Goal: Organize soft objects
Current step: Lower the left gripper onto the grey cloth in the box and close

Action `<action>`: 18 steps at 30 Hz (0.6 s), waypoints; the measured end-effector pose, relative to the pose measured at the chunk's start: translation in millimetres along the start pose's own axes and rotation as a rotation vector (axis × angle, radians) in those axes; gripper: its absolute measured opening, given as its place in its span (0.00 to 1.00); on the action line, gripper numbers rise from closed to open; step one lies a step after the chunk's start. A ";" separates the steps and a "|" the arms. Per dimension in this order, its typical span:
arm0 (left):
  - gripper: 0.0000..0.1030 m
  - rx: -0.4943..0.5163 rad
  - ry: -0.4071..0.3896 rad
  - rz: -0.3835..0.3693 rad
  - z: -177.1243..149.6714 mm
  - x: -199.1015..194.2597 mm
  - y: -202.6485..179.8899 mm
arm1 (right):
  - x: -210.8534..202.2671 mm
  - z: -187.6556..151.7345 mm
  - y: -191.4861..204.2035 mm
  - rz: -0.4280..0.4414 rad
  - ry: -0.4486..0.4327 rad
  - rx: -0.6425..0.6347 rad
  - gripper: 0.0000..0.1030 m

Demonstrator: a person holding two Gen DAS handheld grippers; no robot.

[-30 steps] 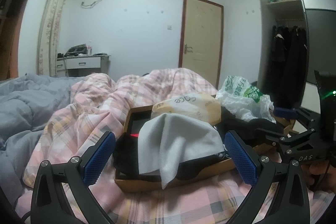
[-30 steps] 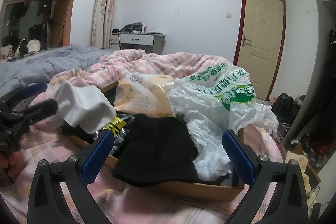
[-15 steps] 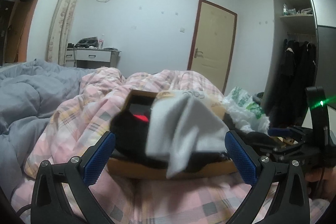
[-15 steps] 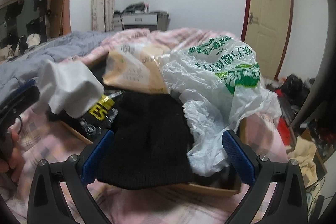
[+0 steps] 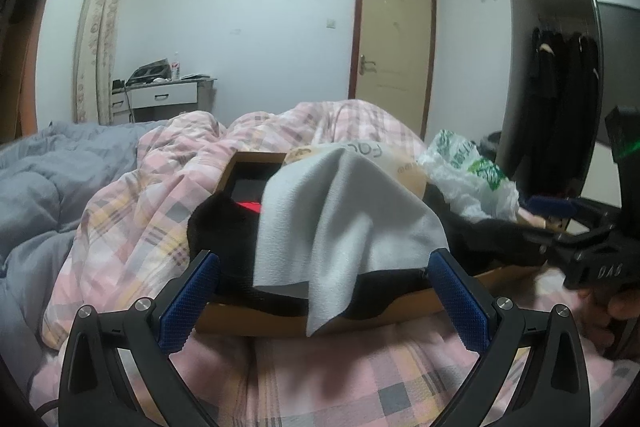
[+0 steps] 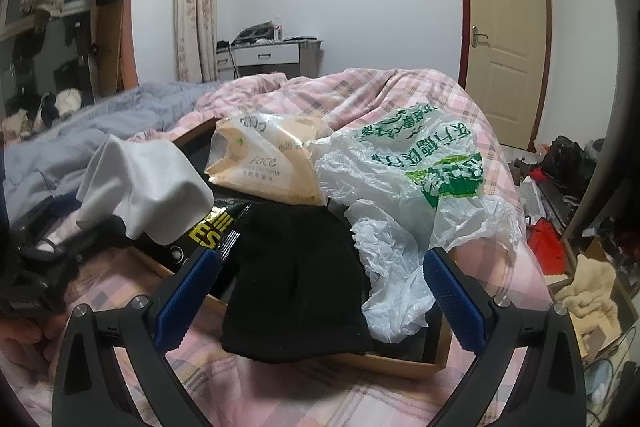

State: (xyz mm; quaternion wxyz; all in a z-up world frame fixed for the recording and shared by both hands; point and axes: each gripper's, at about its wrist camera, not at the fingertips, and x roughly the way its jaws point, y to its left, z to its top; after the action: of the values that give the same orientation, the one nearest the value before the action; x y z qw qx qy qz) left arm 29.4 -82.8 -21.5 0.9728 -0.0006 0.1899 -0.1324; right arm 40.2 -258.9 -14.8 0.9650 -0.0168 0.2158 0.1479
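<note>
A shallow cardboard box [image 5: 360,319] [image 6: 384,363] lies on the pink plaid quilt, heaped with soft things. A grey cloth [image 5: 340,219] [image 6: 144,183] drapes over black fabric [image 5: 224,231] at its near-left end. A black knit piece [image 6: 296,283] hangs over the box rim. Behind it lie a beige tissue pack [image 6: 264,163] [image 5: 396,163] and a white plastic bag with green print [image 6: 416,195] [image 5: 472,175]. My left gripper [image 5: 326,295] stands open just before the grey cloth. My right gripper [image 6: 318,301] is open, straddling the black knit piece.
A grey duvet [image 5: 36,195] lies left of the pink quilt [image 5: 132,211]. A desk [image 5: 164,95] and a shut door [image 5: 392,47] stand at the far wall. A wardrobe with dark clothes [image 5: 560,107] is at right. Clutter covers the floor [image 6: 568,227] beside the bed.
Both grippers have moved nearer the box. The left one dropped lower, so the grey cloth now fills the space between its fingers. The right one has risen slightly over the black knit piece.
</note>
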 end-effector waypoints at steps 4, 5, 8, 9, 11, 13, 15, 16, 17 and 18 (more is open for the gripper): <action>1.00 0.040 0.050 -0.004 2.7 16.3 -7.7 | 2.7 3.0 -1.6 0.015 -0.003 0.030 0.99; 1.00 0.056 0.064 -0.006 2.5 20.9 -11.1 | 3.2 2.7 -1.2 0.016 -0.002 0.031 0.99; 0.83 0.104 0.092 -0.020 0.6 27.5 -21.4 | 3.5 2.9 1.4 0.011 -0.005 0.022 0.99; 0.71 0.112 0.086 -0.023 0.0 26.3 -23.0 | 3.0 2.9 2.5 0.010 -0.008 0.019 0.99; 0.51 0.105 0.090 -0.033 -0.2 26.4 -21.4 | 2.5 2.5 2.4 0.010 -0.010 0.017 0.99; 0.39 0.088 0.093 -0.047 -0.7 26.6 -18.2 | 2.3 1.8 1.6 0.010 -0.008 0.015 0.99; 0.26 0.071 0.076 -0.055 -0.9 22.2 -14.8 | 2.6 2.1 1.4 0.009 -0.009 0.014 0.99; 0.25 0.065 0.066 -0.060 -1.2 19.5 -13.6 | 2.6 2.5 1.6 0.009 -0.010 0.014 0.99; 0.23 0.059 0.054 -0.065 -1.3 16.7 -12.5 | 2.6 2.1 1.4 0.010 -0.009 0.014 0.99; 0.20 0.054 0.039 -0.072 -1.2 13.1 -11.3 | 2.8 2.3 1.7 0.010 -0.010 0.014 0.99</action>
State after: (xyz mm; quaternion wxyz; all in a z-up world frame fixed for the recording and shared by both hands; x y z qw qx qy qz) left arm 37.7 -97.0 -26.8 0.9632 0.0212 0.2052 -0.1723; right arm 43.1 -256.3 -13.9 0.9654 -0.0083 0.2123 0.1513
